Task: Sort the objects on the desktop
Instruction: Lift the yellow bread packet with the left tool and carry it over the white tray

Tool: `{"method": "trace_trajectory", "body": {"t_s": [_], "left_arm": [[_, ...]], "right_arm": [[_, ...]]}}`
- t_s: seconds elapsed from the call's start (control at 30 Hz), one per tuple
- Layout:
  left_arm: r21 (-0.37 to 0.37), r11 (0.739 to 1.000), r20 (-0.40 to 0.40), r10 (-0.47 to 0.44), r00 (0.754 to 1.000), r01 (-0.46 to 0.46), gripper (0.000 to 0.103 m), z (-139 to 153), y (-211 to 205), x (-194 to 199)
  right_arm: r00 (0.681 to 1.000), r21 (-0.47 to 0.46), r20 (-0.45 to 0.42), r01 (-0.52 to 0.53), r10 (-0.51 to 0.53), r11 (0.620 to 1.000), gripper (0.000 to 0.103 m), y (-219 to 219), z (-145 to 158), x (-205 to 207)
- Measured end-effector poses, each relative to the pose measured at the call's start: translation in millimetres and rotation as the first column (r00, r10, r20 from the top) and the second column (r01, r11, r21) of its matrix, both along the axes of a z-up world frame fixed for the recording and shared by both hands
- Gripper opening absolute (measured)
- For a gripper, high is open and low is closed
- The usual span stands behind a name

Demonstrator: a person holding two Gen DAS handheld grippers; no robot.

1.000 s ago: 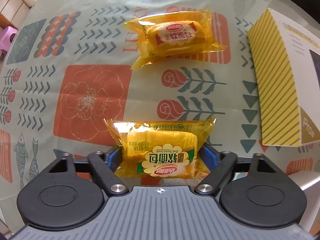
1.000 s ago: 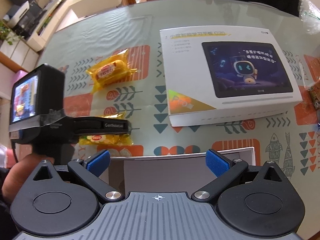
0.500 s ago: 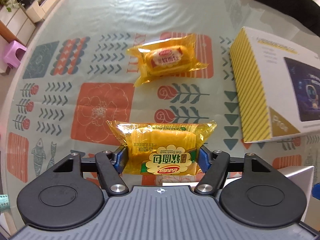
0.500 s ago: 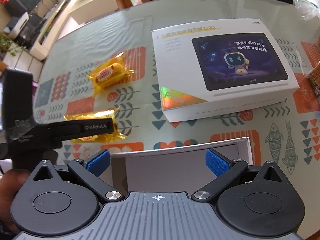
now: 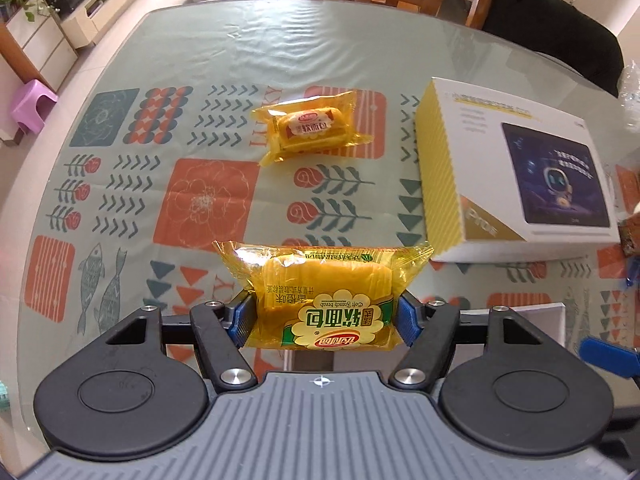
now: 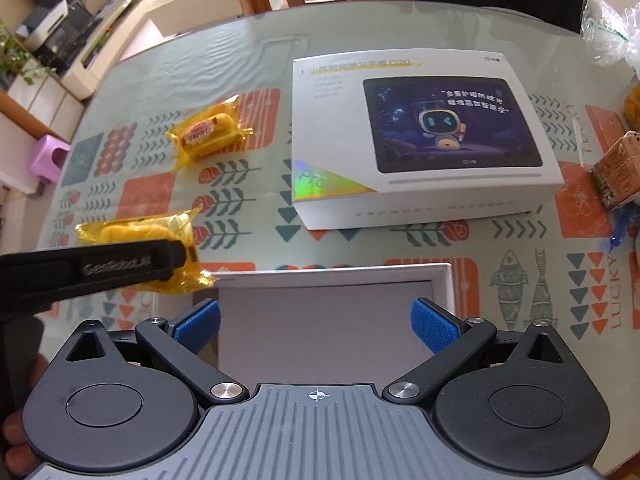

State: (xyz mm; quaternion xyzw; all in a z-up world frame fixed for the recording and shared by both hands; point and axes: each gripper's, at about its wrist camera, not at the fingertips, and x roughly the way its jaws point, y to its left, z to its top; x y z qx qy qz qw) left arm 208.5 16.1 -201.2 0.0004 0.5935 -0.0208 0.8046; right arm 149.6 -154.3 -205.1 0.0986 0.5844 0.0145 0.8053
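L gripper [image 5: 325,316] clamped on yellow bread pack [image 5: 324,300], blue pads pressing both short sides; pack lifted clear of table [image 5: 224,48], above its near edge. Pack label upside down in L wrist view: "软面包", "Soft French bread", red brand oval at bottom. From R wrist view same pack seen at left, partly behind black arm marked "GenRobot.AI" [image 6: 116,266].

Second bread pack [image 5: 312,130] lying flat mid-table on orange patch of printed cloth, red label reading "软面包", well apart from held one.

White tablet box [image 6: 420,140] toward right side of table, flat, screen picture w/ small robot, Chinese text, "G20" on top, "Pro" on holographic corner; yellow-striped side facing left.

R gripper [image 6: 316,320] jaws wide, nothing between, over open white box [image 6: 332,272] at near edge.

"LUCKY" printed on cloth at right.
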Motion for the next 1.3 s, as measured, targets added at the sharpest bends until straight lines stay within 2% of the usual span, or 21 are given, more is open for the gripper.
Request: {"method": "trace_trajectory", "body": {"t_s": [0.4,0.63,0.93,1.3], "left_arm": [[0.017,0.999,0.022,0.034,0.999,-0.034,0.084,20,-20,-66],[0.017,0.998,0.014,0.068,0.998,-0.069,0.084,18,-29,-103],[0.027,0.998,-0.032,0.057,0.998,-0.056,0.084,-8,-43,-140],[0.059,0.998,-0.102,0.024,0.994,-0.018,0.085,-52,-50,-136]], "right_arm": [[1.000,-0.007,0.011,-0.004,0.004,1.000,0.103,-33,0,-47],[1.000,-0.010,0.017,-0.004,0.004,1.000,0.103,-53,0,-75],[1.000,-0.013,0.025,-0.003,0.004,1.000,0.103,-79,-1,-111],[0.999,-0.038,0.044,0.027,-0.025,0.999,0.103,-99,5,-137]]}}
